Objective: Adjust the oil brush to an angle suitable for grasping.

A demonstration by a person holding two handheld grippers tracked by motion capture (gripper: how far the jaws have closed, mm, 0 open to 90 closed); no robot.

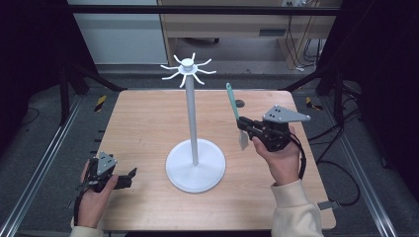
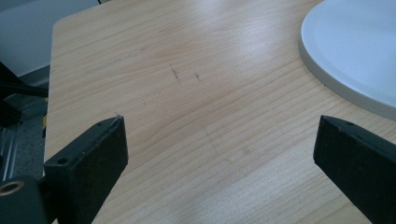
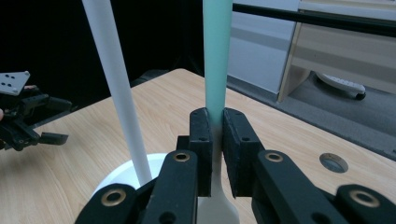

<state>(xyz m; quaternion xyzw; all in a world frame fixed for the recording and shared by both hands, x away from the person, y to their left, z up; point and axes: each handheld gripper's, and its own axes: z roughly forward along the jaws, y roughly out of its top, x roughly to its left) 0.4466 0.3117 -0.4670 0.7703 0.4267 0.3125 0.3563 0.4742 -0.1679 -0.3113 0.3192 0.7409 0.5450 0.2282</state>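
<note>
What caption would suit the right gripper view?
Right gripper clamps an upright green-handled spatula beside the white stand's pole.

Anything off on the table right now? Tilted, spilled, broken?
Nothing stands out. The white metal hook stand stands upright on its round base, mid-table. The right tongs are shut on the green-handled spatula, held off the wooden table, handle up. The left tongs are open and hold nothing.

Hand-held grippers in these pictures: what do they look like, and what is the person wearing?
Each hand-held gripper, left and right, is black with two flat jaws, brass-ringed pivots and a grey three-cornered plate dotted with holes. A black cable trails from the right one. The sleeve is cream.
</note>
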